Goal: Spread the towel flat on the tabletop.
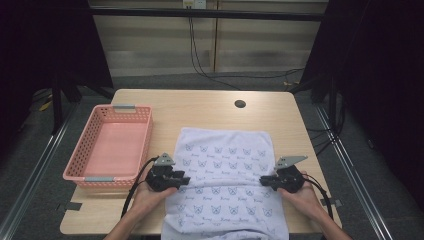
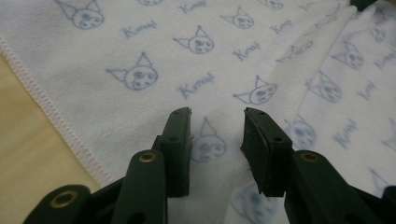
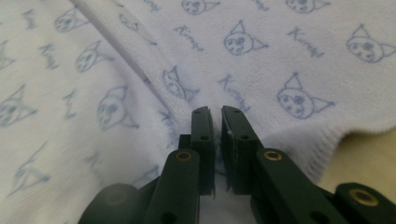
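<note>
A white towel (image 1: 225,165) printed with blue cat faces lies spread on the wooden table (image 1: 200,107), its near end hanging over the front edge. My left gripper (image 1: 184,179) rests at the towel's left edge. In the left gripper view its jaws stand apart, left gripper (image 2: 217,126) open, with flat towel (image 2: 140,74) under and between them. My right gripper (image 1: 264,181) sits at the towel's right edge. In the right gripper view the right gripper (image 3: 215,114) has its jaws almost together, pinching a raised fold of towel (image 3: 299,56) near the hem.
A pink perforated basket (image 1: 142,140) stands on the table left of the towel, close to my left hand. A round cable hole (image 1: 240,104) sits at the back of the table. Bare wood shows beside the hem (image 2: 23,140) and past the right edge (image 3: 369,154).
</note>
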Available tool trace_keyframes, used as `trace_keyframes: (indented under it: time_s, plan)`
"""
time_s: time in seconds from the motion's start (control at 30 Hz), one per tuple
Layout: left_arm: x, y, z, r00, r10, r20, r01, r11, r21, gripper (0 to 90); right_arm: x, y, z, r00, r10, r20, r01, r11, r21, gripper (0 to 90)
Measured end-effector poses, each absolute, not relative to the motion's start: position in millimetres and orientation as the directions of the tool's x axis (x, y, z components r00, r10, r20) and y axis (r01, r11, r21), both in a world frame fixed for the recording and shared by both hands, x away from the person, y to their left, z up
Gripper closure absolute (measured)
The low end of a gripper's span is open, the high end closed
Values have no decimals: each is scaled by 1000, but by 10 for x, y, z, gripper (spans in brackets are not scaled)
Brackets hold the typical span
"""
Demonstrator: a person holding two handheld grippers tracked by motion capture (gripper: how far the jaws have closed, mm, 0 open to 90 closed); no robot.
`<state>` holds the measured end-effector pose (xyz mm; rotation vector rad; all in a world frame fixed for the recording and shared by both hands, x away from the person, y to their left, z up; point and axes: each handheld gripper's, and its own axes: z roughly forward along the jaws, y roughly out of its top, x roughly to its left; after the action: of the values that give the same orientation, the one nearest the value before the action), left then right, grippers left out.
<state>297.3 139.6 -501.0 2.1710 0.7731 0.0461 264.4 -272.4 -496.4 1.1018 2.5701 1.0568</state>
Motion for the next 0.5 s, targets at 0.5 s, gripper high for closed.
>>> trace_keyframes:
  time_s: [0.5]
  plan:
    - [2407,1503,-4933,839,464,-284,519,-526,674,584,2074,-2660,-4869,-773,598,210,589,555,587,690]
